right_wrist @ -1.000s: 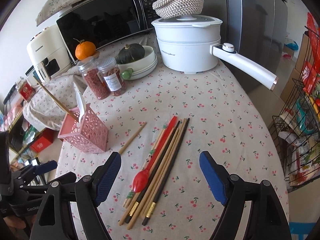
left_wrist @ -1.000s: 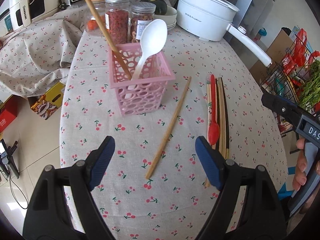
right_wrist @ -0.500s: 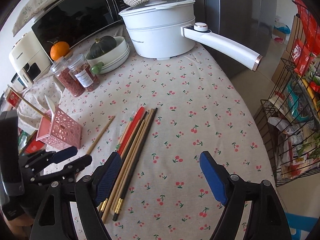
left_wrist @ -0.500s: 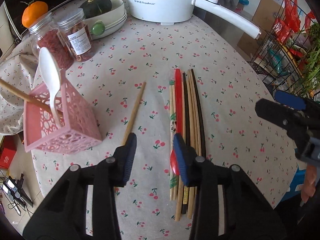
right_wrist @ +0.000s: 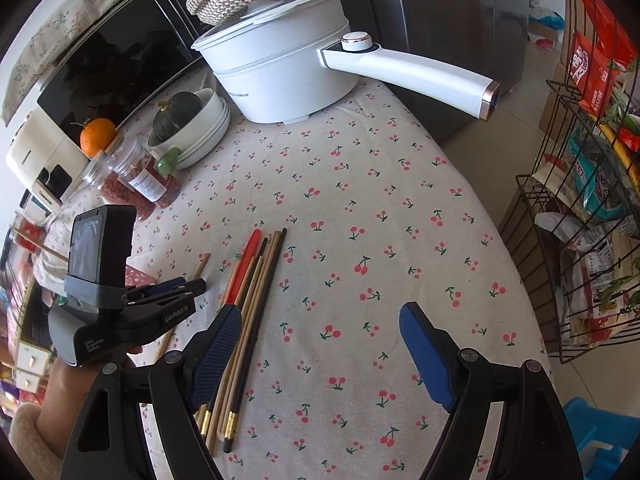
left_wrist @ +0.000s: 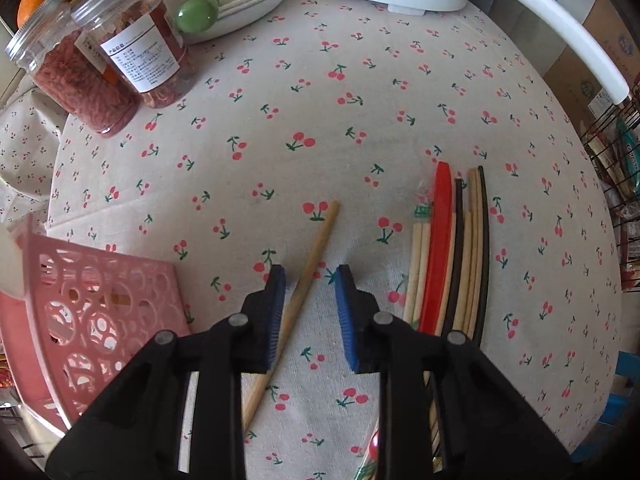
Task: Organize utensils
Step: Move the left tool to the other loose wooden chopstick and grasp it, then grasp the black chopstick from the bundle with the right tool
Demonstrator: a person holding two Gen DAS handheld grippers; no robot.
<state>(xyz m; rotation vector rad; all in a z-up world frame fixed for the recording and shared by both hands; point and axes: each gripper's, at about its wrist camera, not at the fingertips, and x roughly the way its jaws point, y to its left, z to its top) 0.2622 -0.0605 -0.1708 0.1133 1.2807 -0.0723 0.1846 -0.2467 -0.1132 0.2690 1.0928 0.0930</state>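
A lone wooden chopstick lies slanted on the cherry-print tablecloth. My left gripper points steeply down over it. Its jaws are closing with the stick between them, close to the left pad and clear of the right one. A row of several chopsticks with a red spoon lies just to the right. The pink perforated holder stands at the left. My right gripper hangs open above the cloth. Its left pad is over the row of chopsticks, and nothing is held.
Two jars of dried food, stacked white bowls and a white electric pot with a long handle stand at the back. A wire rack of groceries stands off the table's right edge. A hand holds the left gripper.
My left gripper has swung from in front of the holder down over the lone chopstick, and its jaws have narrowed around it. The right gripper has drifted a little, still wide open.
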